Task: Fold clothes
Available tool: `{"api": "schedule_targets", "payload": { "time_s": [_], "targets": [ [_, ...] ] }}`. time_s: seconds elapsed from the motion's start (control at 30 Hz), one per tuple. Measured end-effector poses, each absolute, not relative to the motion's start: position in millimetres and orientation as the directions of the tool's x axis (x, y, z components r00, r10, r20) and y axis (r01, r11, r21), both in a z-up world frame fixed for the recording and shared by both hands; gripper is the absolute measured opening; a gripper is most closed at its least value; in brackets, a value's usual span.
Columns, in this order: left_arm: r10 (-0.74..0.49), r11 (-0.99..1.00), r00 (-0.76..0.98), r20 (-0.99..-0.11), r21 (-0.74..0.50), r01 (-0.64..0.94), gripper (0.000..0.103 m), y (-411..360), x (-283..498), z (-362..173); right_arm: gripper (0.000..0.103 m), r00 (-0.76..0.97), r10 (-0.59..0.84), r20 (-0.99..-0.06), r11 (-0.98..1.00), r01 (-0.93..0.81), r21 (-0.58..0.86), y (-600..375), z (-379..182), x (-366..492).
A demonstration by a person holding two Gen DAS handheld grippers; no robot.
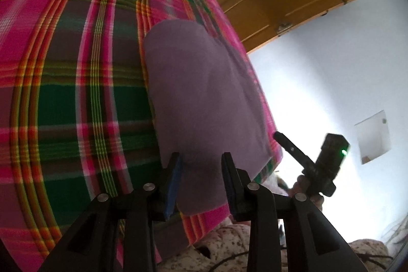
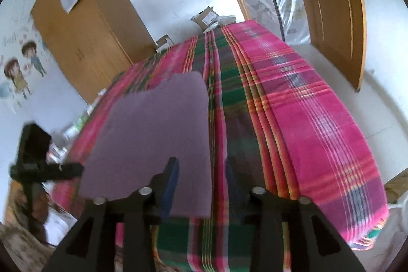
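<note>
Nearest in the left wrist view, the left tool has its fingers spread, straddling the near edge of the purple garment without pinching it; the blue pad on one finger sits just beside the cloth. In the right wrist view the right tool is also spread, its left finger over the garment's near right corner and its right finger over bare plaid bedspread. The garment lies flat on the bed, close to the near edge and toward one side, already looking partly folded into a long panel, though how many layers it has cannot be told. To do this step well, each tool should probably come down until one finger slides under the near hem, then close on every layer at once, not just the top one. The two grips want to sit at matching corners so the fold line stays square. Farther off, the garment's far edge is uneven, so carrying the near hem to meet it should be slow and level. Beyond stand a wooden wardrobe and door.
</note>
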State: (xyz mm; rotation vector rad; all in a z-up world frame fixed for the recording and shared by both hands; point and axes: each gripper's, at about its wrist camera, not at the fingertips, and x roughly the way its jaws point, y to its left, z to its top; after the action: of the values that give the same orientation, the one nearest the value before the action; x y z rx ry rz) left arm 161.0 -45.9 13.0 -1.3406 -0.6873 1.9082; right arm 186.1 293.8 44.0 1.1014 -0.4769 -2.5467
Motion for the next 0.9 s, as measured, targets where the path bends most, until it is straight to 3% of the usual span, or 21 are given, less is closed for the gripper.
{"api": "schedule_targets", "payload": {
  "time_s": [0.03,0.07,0.1,0.27,0.4,0.9],
  "targets": [
    [0.796,-0.604,-0.220,-0.564,-0.770,-0.208,0.038,-50.4,157.2,9.2,0.052,-0.638,-0.431,-0.638,-0.883,0.152,0.444,297.4,42.2,178.0],
    [0.799,-0.598,-0.222,-0.559,-0.778,-0.191,0.049,-53.4,154.4,7.0,0.053,-0.629,-0.440,-0.641,-0.876,0.143,0.461,300.4,40.5,169.9],
    [0.805,-0.589,-0.221,-0.551,-0.786,-0.187,0.051,-54.7,151.8,5.8,0.056,-0.621,-0.448,-0.643,-0.869,0.136,0.475,301.8,38.5,162.2],
    [0.840,-0.539,-0.179,-0.512,-0.828,-0.158,0.051,-58.1,140.1,-1.1,0.061,-0.518,-0.556,-0.650,-0.809,0.158,0.566,308.3,21.2,126.0],
    [0.828,-0.556,-0.161,-0.537,-0.822,-0.122,0.051,-64.1,137.3,-7.8,0.063,-0.445,-0.596,-0.669,-0.795,0.212,0.568,301.6,14.1,104.9],
    [0.872,-0.489,-0.065,-0.485,-0.865,-0.110,0.052,-71.0,138.0,-15.5,0.072,-0.228,-0.777,-0.586,-0.628,0.339,0.701,281.1,3.5,59.1]
  ]
}}
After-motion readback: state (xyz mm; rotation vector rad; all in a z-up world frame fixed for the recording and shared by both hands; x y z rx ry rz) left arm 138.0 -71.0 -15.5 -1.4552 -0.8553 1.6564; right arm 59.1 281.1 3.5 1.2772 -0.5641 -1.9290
